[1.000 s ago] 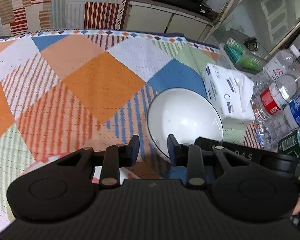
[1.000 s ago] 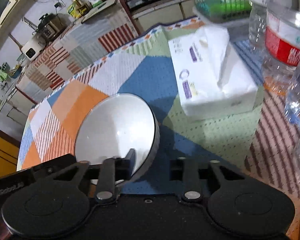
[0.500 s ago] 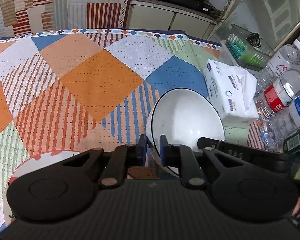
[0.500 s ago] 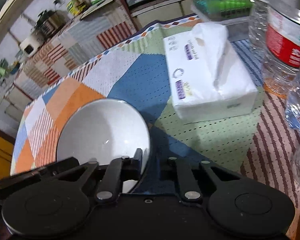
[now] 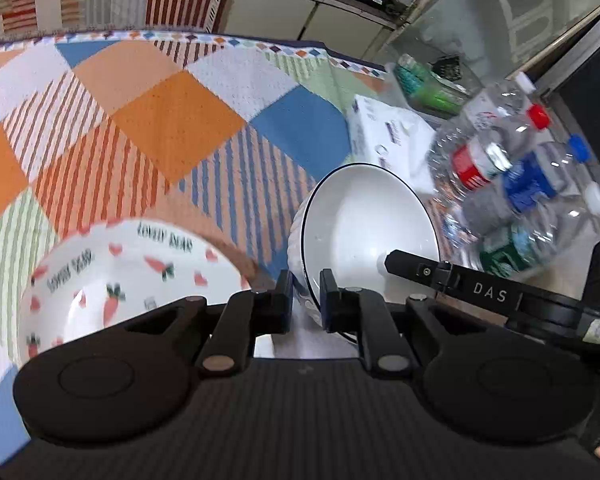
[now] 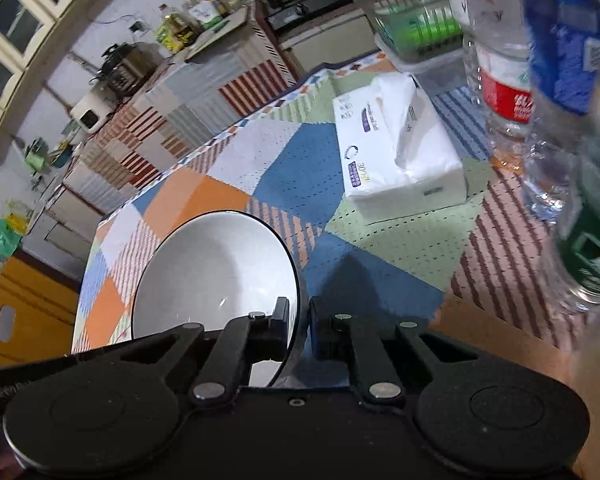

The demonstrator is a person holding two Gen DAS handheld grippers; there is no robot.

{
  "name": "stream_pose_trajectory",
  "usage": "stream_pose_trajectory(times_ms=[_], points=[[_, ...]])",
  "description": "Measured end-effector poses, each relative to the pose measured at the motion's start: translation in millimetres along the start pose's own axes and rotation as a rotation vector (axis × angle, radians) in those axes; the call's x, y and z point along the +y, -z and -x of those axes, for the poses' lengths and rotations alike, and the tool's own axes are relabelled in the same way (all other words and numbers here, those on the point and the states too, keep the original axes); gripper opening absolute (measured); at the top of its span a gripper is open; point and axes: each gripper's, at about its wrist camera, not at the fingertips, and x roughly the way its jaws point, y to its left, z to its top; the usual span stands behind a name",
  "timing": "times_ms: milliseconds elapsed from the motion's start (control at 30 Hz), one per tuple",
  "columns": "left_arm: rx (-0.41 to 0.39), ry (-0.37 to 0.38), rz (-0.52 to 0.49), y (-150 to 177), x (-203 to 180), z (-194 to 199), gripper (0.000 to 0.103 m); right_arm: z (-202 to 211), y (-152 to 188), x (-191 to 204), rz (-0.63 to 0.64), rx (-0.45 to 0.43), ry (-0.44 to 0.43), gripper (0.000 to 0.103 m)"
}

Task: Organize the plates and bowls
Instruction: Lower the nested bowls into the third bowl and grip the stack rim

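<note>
A white bowl (image 5: pixel 364 224) with a thin dark rim hung tilted above the cloth. Beside it lay a white plate (image 5: pixel 112 280) printed with carrots.

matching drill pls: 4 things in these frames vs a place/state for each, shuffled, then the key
Things
1. white bowl
2. carrot plate
3. tissue pack
4. red-label bottle

Places/states
A. flat on the patchwork cloth, left of the bowl in the left wrist view
B. among the clear bottles at the right edge
C. rim clamped by left gripper and right gripper
D. on the cloth beyond the bowl, paper sticking out on top

Pairs: 1-C, 2-A, 3-D, 4-B
</note>
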Motion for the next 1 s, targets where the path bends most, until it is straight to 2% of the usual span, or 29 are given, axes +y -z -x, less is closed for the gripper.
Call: stream_pose_trajectory(times_ms=[100,467,800,1000], points=[[0.011,0.028,0.015,11,-4,17,0.012,19,8,4,0.032,0.010,-0.003,0.014],[0.062,0.021,0.010,61,-23,60,0.012,85,53,16,0.118,-0.023,-0.008,0.015],[0.151,0.036,0.060,93,-7,53,0.012,96,96,17,0.197,-0.015,0.009,0.015],[0.216,0.017,0.080,106,-2,35,0.011,91,109,34,0.307,-0.026,0.087,0.015]])
